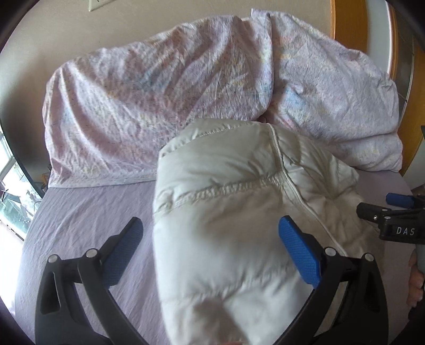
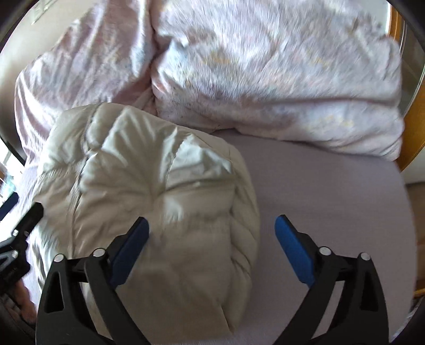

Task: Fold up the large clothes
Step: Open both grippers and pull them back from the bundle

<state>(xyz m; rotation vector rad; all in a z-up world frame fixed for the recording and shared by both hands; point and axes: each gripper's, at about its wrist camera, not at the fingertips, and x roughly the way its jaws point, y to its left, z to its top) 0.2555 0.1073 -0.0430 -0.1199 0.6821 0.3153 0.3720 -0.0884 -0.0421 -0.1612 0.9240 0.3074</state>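
A white puffy quilted jacket (image 1: 233,207) lies folded into a thick bundle on the lavender bed sheet (image 1: 87,212). My left gripper (image 1: 212,236) is open above its near end, with the left blue pad off the fabric and the right pad over the bundle. In the right wrist view the jacket (image 2: 148,180) fills the left half. My right gripper (image 2: 212,233) stands open wide over the jacket's right edge, and neither pad presses on the cloth. Each gripper shows at the other view's edge: the right gripper (image 1: 377,203) and the left gripper (image 2: 24,207).
A crumpled pale pink patterned duvet (image 1: 164,90) is piled along the back of the bed against the wall. An orange wooden panel (image 1: 348,21) stands at the back right. A bright window (image 1: 16,185) is at the left. Bare sheet (image 2: 332,199) lies right of the jacket.
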